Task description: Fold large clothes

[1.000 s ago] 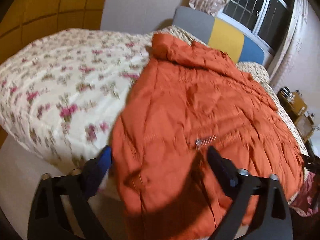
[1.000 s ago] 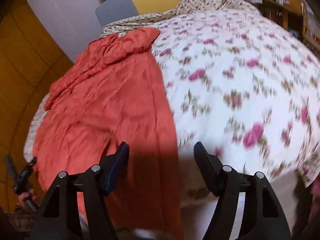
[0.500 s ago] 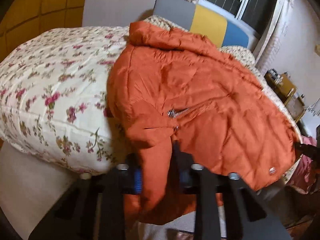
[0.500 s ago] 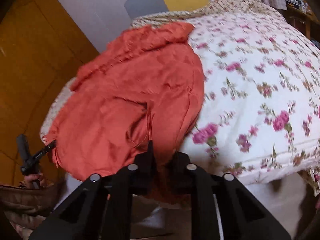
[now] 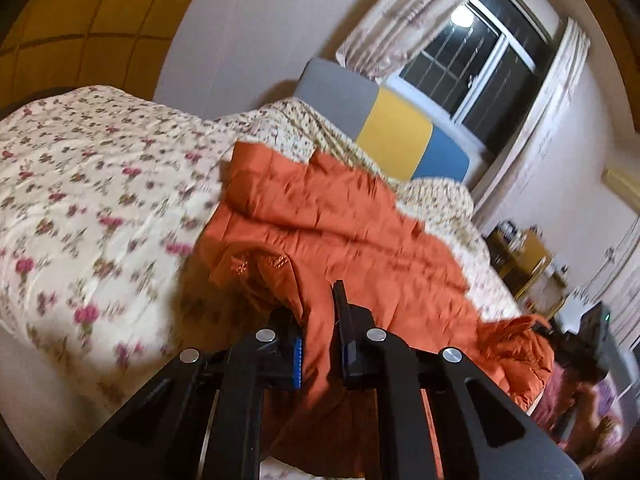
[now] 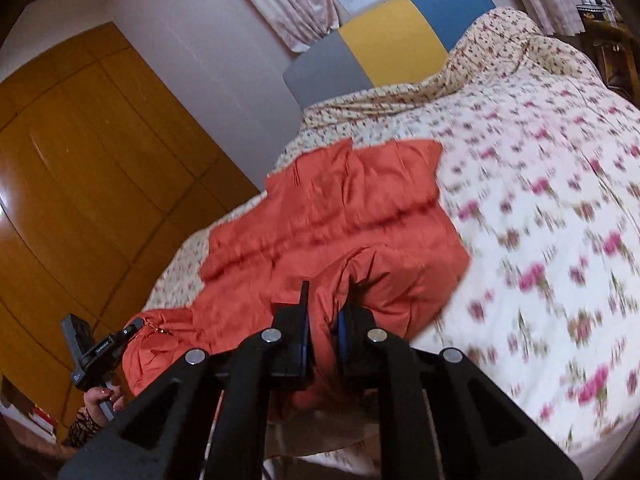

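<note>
Both claws, left and right, angled downward, clamp the orange jacket.

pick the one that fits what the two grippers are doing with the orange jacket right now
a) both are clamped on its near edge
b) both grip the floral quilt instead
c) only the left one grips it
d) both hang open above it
a: the left gripper and the right gripper each have orange jacket fabric pinched between closed pads at its near edge, and the floral quilt lies untouched beneath it.
</note>
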